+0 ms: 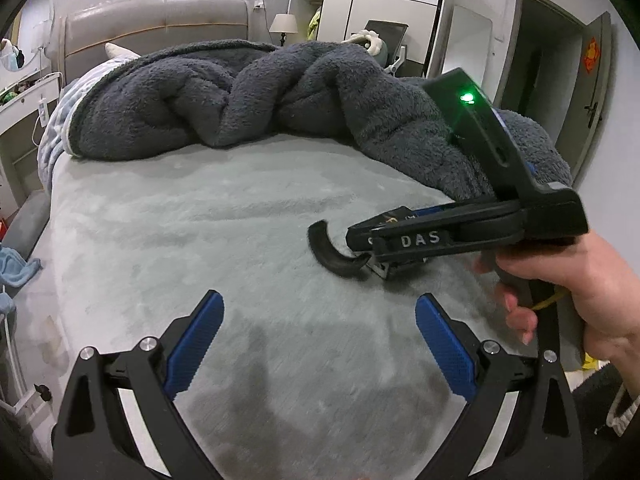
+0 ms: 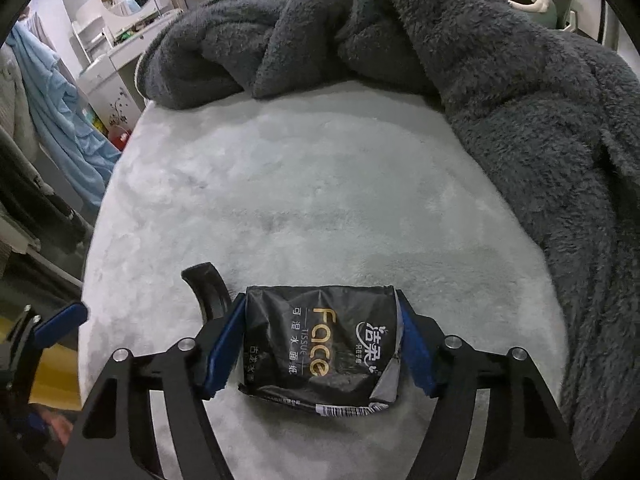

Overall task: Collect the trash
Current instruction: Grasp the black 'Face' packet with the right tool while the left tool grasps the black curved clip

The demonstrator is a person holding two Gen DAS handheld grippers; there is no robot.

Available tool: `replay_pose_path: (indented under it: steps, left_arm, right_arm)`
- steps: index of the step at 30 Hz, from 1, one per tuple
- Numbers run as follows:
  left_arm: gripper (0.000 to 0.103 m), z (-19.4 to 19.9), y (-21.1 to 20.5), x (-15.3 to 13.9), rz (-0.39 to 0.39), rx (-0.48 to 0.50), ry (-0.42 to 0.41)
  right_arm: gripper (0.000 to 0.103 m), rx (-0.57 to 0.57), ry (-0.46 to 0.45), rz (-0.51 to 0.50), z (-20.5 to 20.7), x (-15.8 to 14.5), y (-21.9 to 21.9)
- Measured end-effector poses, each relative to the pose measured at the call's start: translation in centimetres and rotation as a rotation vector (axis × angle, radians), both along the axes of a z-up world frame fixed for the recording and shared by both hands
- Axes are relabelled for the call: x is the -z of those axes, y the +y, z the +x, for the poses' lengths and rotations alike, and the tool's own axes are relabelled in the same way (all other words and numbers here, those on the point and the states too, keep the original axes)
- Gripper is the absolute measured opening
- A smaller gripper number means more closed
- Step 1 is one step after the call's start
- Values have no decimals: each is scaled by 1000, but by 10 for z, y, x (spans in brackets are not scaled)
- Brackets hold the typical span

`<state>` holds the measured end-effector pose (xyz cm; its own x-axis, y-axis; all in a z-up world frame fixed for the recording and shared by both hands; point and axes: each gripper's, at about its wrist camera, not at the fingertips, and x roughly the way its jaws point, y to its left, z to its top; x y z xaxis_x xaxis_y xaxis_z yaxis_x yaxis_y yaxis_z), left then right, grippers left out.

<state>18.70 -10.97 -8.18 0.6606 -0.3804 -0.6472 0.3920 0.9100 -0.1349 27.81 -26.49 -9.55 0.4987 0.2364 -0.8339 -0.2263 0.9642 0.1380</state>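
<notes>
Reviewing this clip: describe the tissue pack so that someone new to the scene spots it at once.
On the bed's pale grey sheet, near its front edge and clear of the dark grey blanket, the tissue pack lies between the blue pads of the right gripper. It is black with gold "Face" lettering, unlike the plain curved black piece beside it.

A rumpled dark grey blanket lies far ahead of the claws. A pale grey bedcover spreads beneath them. A lamp stands beyond.
</notes>
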Motion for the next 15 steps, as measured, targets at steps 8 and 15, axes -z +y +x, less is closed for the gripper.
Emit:
replay_pose_path:
  steps: [8,15]
  left_arm:
    - [97,12,-18,3,32,4,-25]
    - [86,36,-27,12,51,-29,-3]
  right_arm:
    - [71,7,-36,62,-6,-13,-19]
    - [71,49,-70,111,-9,-18,-43]
